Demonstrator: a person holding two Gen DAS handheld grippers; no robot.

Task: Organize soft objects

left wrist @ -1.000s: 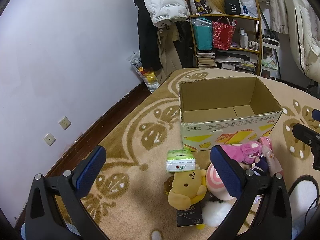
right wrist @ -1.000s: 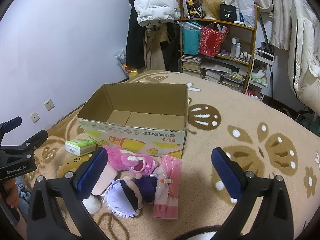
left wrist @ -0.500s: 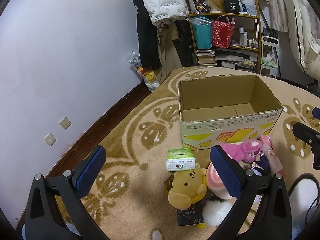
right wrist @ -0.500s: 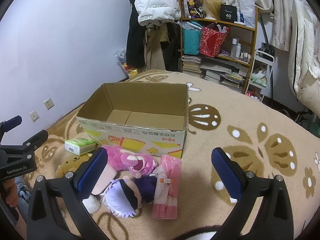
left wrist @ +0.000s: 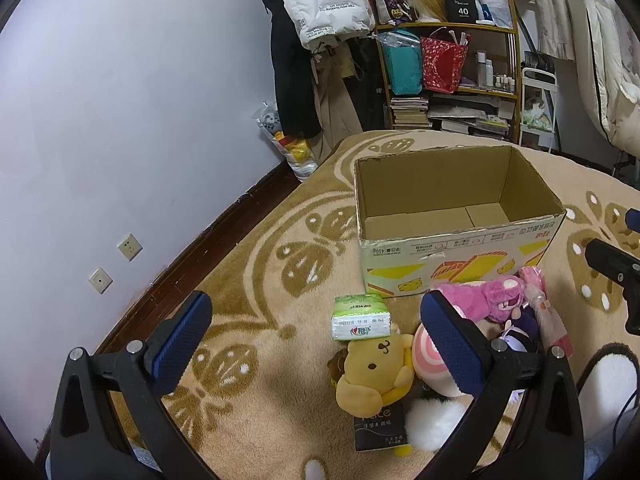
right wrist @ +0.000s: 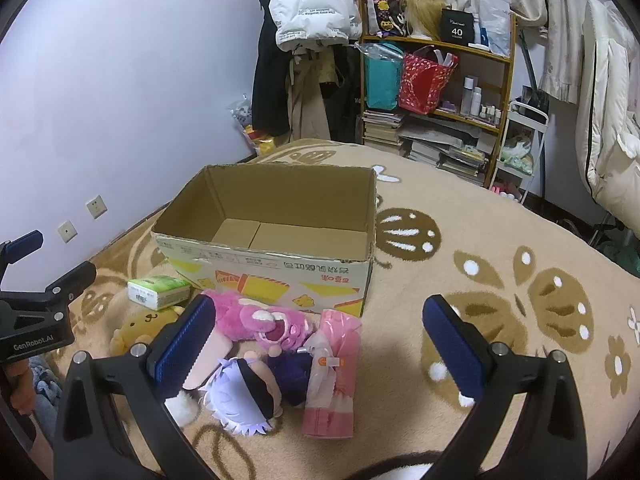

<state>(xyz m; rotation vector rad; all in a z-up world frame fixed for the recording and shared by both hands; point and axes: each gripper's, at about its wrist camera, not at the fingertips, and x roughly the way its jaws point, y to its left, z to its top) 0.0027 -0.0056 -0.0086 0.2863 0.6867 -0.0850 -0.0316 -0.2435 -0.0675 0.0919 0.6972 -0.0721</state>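
Observation:
An open, empty cardboard box (left wrist: 460, 236) (right wrist: 272, 268) stands on the patterned carpet. In front of it lie a green tissue pack (left wrist: 360, 318) (right wrist: 158, 290), a yellow dog plush (left wrist: 374, 368) (right wrist: 140, 322), a pink bear plush (left wrist: 486, 296) (right wrist: 264, 320), a purple-haired doll (right wrist: 244, 394), a pink package (right wrist: 334, 372), a pink-and-white round plush (left wrist: 430, 360) and a black pack (left wrist: 378, 424). My left gripper (left wrist: 316, 344) is open and empty above the carpet, left of the pile. My right gripper (right wrist: 316, 344) is open and empty above the pink package.
A purple wall (left wrist: 120, 120) with sockets (left wrist: 130, 246) runs along the left. A shelf (right wrist: 436, 92) with bags, books and bottles, and hanging coats (right wrist: 312, 4) stand behind the box. A white fluffy thing (left wrist: 434, 420) lies near me.
Both views have shifted only slightly. Both grippers stay open and nothing on the carpet has moved.

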